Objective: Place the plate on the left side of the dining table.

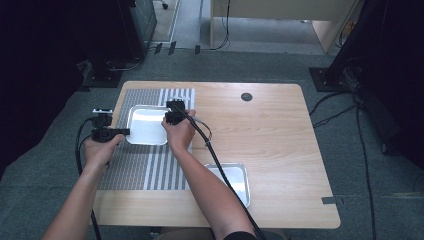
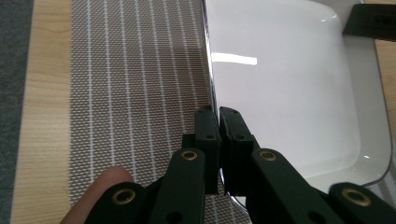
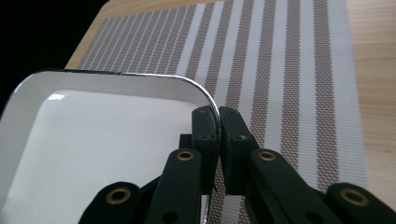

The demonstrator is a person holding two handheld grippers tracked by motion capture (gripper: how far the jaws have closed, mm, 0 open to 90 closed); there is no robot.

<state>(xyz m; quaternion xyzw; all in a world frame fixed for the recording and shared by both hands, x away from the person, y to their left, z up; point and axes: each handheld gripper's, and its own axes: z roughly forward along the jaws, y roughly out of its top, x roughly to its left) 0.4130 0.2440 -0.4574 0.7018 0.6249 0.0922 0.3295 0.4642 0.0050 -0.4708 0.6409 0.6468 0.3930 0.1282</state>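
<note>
Metal tray (image 1: 146, 125) sits over the striped placemat (image 1: 150, 165), at about 10 o'clock on the wooden table (image 1: 270, 150). Both grippers grip it by opposite rims.

Left gripper (image 1: 119, 132): at the tray's 9 o'clock edge in the high view, held level. In the left gripper view its jaws are pinched narrow on the thin rim (image 2: 212, 100), one pad outside over the mat, one inside the tray. A fingertip (image 2: 109, 179) shows at the lower left there.

Right gripper (image 1: 172, 119): at the tray's 3 o'clock edge, near its far corner. In the right gripper view its jaws are likewise clamped on the rim (image 3: 212, 102) beside the rounded corner.

Second tray (image 1: 235, 180) lies on bare wood at 5 o'clock, partly under the right forearm, well apart from the first. Small dark round fitting (image 1: 246, 96) in the tabletop at 12 o'clock.
</note>
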